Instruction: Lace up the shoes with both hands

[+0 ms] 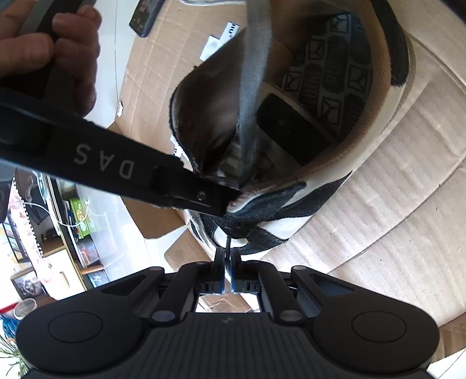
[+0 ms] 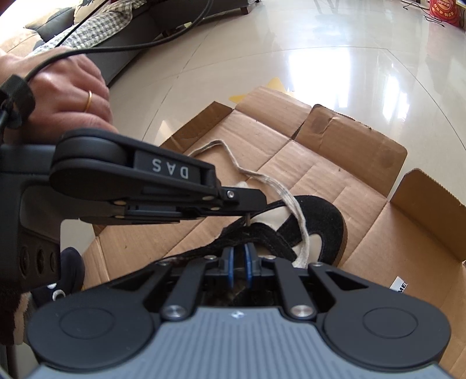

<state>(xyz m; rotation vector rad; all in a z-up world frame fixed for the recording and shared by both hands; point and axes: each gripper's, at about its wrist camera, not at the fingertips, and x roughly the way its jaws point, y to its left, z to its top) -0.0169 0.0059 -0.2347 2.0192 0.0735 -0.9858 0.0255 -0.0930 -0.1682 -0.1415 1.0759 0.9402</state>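
A black suede and cream shoe (image 1: 291, 221) (image 2: 326, 215) lies on flattened cardboard (image 1: 393, 189) (image 2: 335, 163). Its flat pale lace (image 1: 256, 73) (image 2: 279, 186) runs loosely out of the shoe's throat and over the cardboard. My left gripper (image 1: 228, 253) (image 2: 253, 208) is shut on the thin dark lace tip (image 1: 228, 242), right at the shoe's eyelet edge. My right gripper (image 2: 238, 253) (image 1: 230, 204) is shut on the black eyelet flap and pinches it from the opposite side. A hand holds each gripper.
A dark phone (image 1: 145, 14) and white paper labels (image 1: 221, 40) lie on the cardboard beyond the shoe. Glossy floor tiles (image 2: 291, 58) surround it, with a grey sofa (image 2: 131, 17) and a black cable (image 2: 145, 43) behind. Shelves (image 1: 72, 218) stand at the left.
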